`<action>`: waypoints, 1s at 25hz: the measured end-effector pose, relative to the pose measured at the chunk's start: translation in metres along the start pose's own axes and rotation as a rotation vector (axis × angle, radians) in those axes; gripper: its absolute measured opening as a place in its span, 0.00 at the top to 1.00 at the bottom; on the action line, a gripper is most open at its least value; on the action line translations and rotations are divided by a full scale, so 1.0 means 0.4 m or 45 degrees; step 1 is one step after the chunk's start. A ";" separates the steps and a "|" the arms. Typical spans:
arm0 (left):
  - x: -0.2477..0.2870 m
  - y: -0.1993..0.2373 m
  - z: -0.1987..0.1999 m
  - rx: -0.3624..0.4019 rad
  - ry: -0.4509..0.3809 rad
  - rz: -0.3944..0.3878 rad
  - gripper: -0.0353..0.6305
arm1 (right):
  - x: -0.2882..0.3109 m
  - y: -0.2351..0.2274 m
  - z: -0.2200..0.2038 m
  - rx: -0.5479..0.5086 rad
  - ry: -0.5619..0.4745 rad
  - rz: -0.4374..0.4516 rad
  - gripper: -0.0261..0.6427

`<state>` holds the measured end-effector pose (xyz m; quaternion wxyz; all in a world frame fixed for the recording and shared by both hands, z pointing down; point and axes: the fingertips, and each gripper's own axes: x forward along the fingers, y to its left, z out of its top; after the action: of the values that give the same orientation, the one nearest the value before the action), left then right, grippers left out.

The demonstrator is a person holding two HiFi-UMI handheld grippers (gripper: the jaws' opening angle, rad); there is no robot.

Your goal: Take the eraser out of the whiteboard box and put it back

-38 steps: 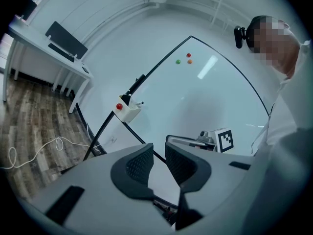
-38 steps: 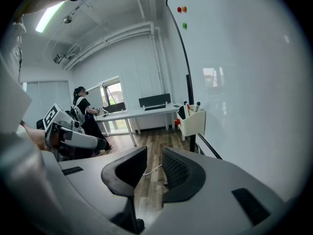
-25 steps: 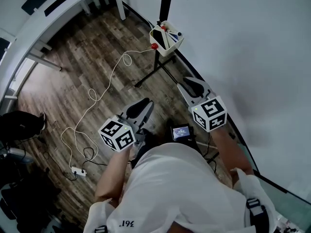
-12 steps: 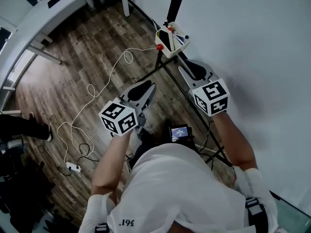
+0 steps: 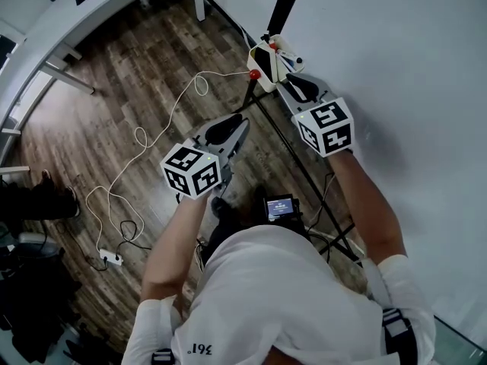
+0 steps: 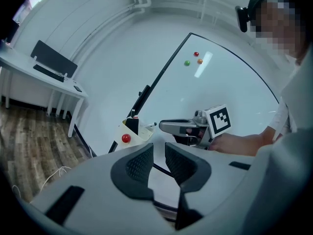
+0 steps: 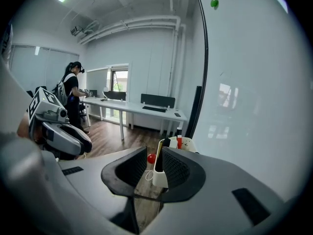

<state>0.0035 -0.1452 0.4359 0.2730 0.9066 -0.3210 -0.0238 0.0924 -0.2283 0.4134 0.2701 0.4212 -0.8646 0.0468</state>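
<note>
The cream whiteboard box (image 5: 266,78) hangs at the whiteboard's lower edge, with a red ball magnet (image 5: 255,74) on its side. A black eraser (image 5: 264,59) stands upright inside it, beside markers. My right gripper (image 5: 292,82) is open and empty, its tips just short of the box. In the right gripper view the box (image 7: 159,177) and eraser (image 7: 160,156) show through the gap of that gripper (image 7: 154,168). My left gripper (image 5: 237,124) is lower left of the box, open and empty. In the left gripper view its jaws stand narrowly apart (image 6: 159,163), with the box (image 6: 132,130) beyond.
The whiteboard (image 5: 396,90) fills the right side on a black stand (image 5: 297,166). A white cable (image 5: 144,147) and power strip (image 5: 110,257) lie on the wood floor. A white desk (image 7: 132,107) stands behind, with another person (image 7: 73,97) near it.
Both grippers have moved up the picture toward the box. The right gripper's tips now sit right beside it. The jaws look unchanged.
</note>
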 end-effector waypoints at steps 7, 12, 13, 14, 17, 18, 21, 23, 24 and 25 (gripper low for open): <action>0.045 0.036 0.003 -0.003 -0.004 0.012 0.82 | 0.077 -0.030 -0.002 -0.019 0.050 -0.005 0.80; 0.069 0.059 0.002 -0.015 0.006 0.016 0.82 | 0.122 -0.051 -0.001 -0.021 0.094 -0.022 0.79; 0.066 0.059 0.002 -0.018 0.006 0.016 0.82 | 0.124 -0.048 0.002 -0.023 0.102 -0.030 0.79; 0.062 0.058 0.002 -0.020 0.005 0.016 0.82 | 0.125 -0.046 0.004 -0.022 0.108 -0.038 0.79; 0.062 0.066 -0.004 -0.031 0.007 0.016 0.82 | 0.142 -0.050 0.007 0.006 0.124 -0.061 0.76; 0.065 0.070 -0.007 -0.035 0.010 0.018 0.82 | 0.151 -0.054 0.006 0.021 0.133 -0.069 0.74; 0.071 0.085 -0.017 -0.046 0.021 0.033 0.82 | 0.176 -0.066 0.001 0.053 0.169 -0.092 0.71; 0.076 0.096 -0.023 -0.053 0.024 0.046 0.82 | 0.191 -0.076 -0.003 0.068 0.187 -0.111 0.69; 0.078 0.102 -0.025 -0.056 0.024 0.053 0.82 | 0.197 -0.081 -0.005 0.080 0.193 -0.119 0.68; 0.079 0.106 -0.027 -0.059 0.023 0.059 0.82 | 0.203 -0.086 -0.006 0.096 0.199 -0.125 0.68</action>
<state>0.0067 -0.1863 0.4708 0.2973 0.8925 -0.3388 -0.0167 0.0787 -0.3066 0.4514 0.3225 0.4681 -0.8168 0.0986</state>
